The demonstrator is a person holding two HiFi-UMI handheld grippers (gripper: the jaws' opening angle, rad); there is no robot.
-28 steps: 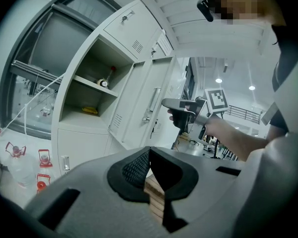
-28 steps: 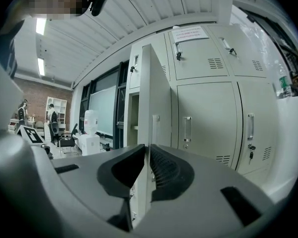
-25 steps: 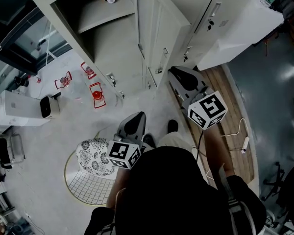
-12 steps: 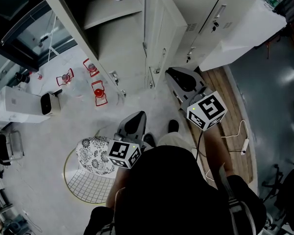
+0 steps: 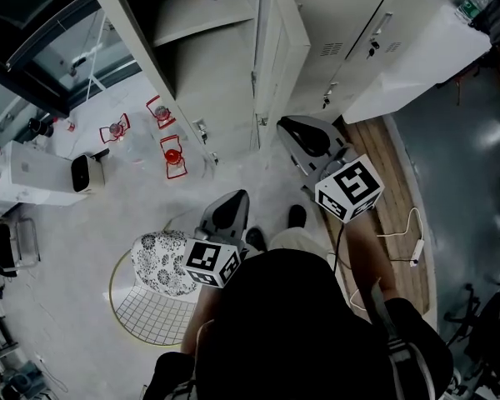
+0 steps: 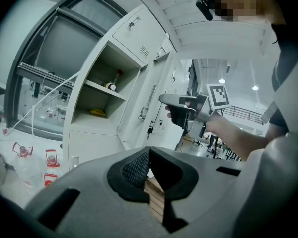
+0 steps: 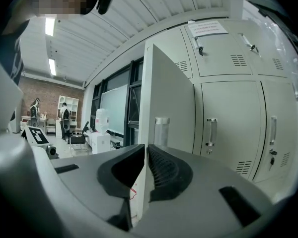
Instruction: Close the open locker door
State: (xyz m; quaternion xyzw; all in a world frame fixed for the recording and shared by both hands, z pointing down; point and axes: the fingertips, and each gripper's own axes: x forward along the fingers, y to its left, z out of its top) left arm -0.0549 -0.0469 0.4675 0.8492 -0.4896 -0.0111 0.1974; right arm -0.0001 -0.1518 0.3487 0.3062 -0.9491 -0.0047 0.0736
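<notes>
The pale grey locker stands ahead with one compartment (image 5: 192,57) open. Its door (image 5: 279,57) swings out towards me, edge-on. A bottle (image 6: 112,86) and a yellow item (image 6: 97,112) rest on shelves inside. My right gripper (image 5: 304,136) is shut and empty, raised close to the door's free edge but apart from it. In the right gripper view the door (image 7: 166,98) fills the middle, just beyond the closed jaws (image 7: 145,148). My left gripper (image 5: 225,211) hangs lower and further back, also shut and empty (image 6: 149,150).
Closed lockers (image 7: 228,118) continue right of the open door. Red-capped water jugs (image 5: 171,157) stand on the floor left of the locker, beside a white box (image 5: 33,177). A patterned stool (image 5: 158,265) sits at my left, and a cable (image 5: 412,240) lies on the wooden strip at right.
The locker and its door have slid lower and nearer in the head view. My right gripper has edged slightly left towards the door. The left gripper has stayed put.
</notes>
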